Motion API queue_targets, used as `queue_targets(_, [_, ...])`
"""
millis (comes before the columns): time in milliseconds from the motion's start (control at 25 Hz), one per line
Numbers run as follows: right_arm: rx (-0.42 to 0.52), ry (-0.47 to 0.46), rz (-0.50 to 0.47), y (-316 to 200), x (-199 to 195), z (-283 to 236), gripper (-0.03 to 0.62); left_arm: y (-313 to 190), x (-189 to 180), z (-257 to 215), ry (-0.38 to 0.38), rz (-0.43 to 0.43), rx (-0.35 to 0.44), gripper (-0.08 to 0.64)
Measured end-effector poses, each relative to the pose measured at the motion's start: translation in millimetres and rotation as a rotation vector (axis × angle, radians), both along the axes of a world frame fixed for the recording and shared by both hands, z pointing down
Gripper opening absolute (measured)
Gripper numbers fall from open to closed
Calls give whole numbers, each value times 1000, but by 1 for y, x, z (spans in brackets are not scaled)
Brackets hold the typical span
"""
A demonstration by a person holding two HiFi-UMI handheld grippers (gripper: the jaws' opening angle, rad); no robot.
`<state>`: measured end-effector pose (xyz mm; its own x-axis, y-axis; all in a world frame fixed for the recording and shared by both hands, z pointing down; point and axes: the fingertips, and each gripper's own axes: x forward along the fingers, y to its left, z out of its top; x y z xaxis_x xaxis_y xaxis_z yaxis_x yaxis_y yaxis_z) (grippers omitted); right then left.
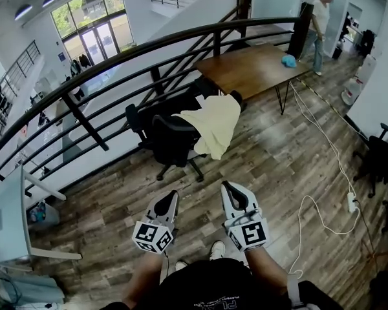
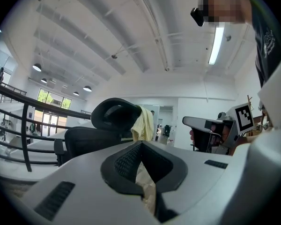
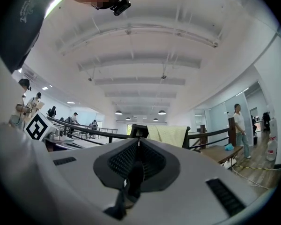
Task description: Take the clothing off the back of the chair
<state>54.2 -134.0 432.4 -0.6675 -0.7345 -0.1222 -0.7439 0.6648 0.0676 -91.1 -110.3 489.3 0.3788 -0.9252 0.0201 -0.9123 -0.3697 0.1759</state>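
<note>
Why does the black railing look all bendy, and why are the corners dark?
Head view: the wide lens bows the railing into an arc. Left gripper view and right gripper view: the same lens leaves dark corners; in the left one the ceiling lamp glares white.

Bare wooden floor [image 1: 246, 154] lies open up to the chair [image 1: 171, 141]. A railing [image 1: 84, 120] closes off the space behind it, a tabletop [image 1: 252, 66] stands near its right, and a cable [image 1: 340, 170] trails farther right.
</note>
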Motion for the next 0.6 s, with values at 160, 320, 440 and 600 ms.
queue_targets(160, [-15,-1,-28,-12,8,6,21,-11,16,1,-18,0,-7,12])
queue_targets(320, [-32,8,-43,-22,20,12,21,-18,27,2,-15,-14,-15,12])
queue_targets(440, [-67,10,-37,-31,27,19,21,-23,35,1,-44,-7,-16,12])
queue_targets(600, [-66,-19,-37,-42,28,20,21,-29,43,-1,-62,1,-12,12])
